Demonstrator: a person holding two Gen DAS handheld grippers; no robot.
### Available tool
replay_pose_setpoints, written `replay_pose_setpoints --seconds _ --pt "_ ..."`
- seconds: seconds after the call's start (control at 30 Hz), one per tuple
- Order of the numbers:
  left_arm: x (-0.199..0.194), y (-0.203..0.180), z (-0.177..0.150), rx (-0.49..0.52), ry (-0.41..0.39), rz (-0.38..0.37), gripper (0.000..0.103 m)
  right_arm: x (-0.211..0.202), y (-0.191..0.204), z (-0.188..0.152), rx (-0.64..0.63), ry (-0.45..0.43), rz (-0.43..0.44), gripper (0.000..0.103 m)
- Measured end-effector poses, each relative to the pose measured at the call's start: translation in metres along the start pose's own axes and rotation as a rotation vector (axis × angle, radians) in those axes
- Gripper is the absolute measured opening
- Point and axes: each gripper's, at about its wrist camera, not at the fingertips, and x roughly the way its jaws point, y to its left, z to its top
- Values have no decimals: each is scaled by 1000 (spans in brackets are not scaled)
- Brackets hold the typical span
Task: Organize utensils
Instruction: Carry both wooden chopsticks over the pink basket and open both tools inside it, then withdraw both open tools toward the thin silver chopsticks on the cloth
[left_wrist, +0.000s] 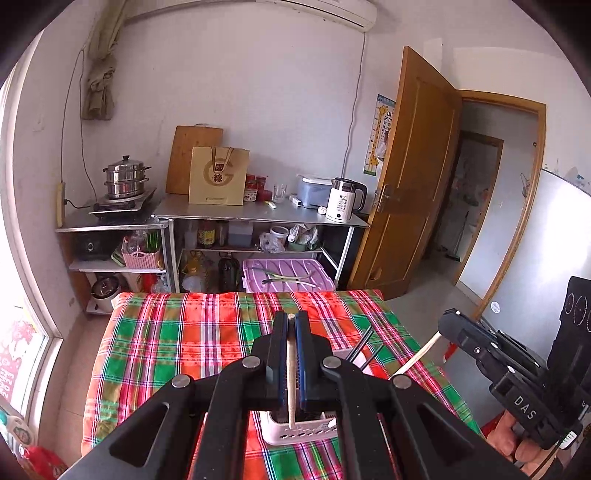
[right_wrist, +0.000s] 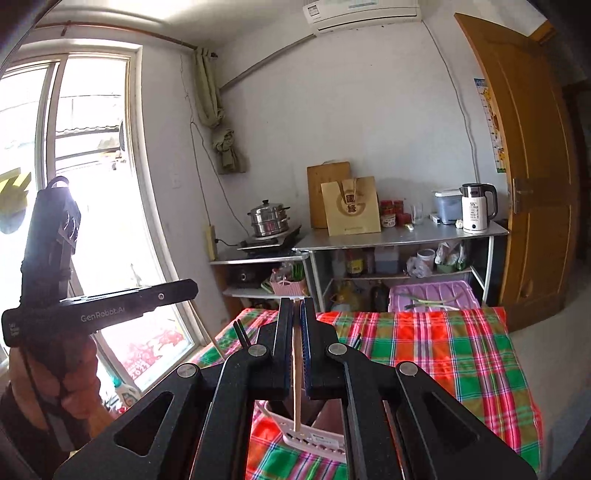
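The left gripper (left_wrist: 291, 321) was clamped on a pale wooden chopstick (left_wrist: 291, 373), which ran from the fingertips at 12 o'clock back toward 6 o'clock, its lower end over a white perforated utensil basket (left_wrist: 295, 435) on the plaid tablecloth (left_wrist: 166, 343). The right gripper (right_wrist: 295, 306) was likewise closed on a second wooden chopstick (right_wrist: 296, 384), lying lengthwise between its fingers, with the basket (right_wrist: 317, 441) below at 6 o'clock. Dark chopsticks (left_wrist: 364, 349) stuck up from the basket at about 2 o'clock of the left gripper. In the left wrist view, the right gripper's body (left_wrist: 480, 350) showed at 3 o'clock.
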Motion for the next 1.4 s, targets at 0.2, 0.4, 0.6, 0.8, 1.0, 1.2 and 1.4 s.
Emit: replay_pose_setpoints --seconds 0.2,0.4,0.6,0.8,1.0,1.2,1.4 --pt "28 4 3 -8 7 -4 4 21 -7 -3 12 2 -12 4" --pt "48 10 -10 -14 21 -18 4 38 -15 -17 27 31 -11 4" --pt "60 12 -28 -7 56 -34 4 49 -17 -34 25 75 -12 4" --pt "75 13 -43 0 111 -23 4 61 -19 -48 27 131 -11 4" --pt "90 17 -58 -3 161 -16 4 68 -23 -60 28 174 -20 5" --pt "99 19 -67 -5 183 -15 5 67 -25 -64 18 180 -42 6" --pt "95 18 -69 -17 197 -20 5 66 -25 -64 12 207 -64 8"
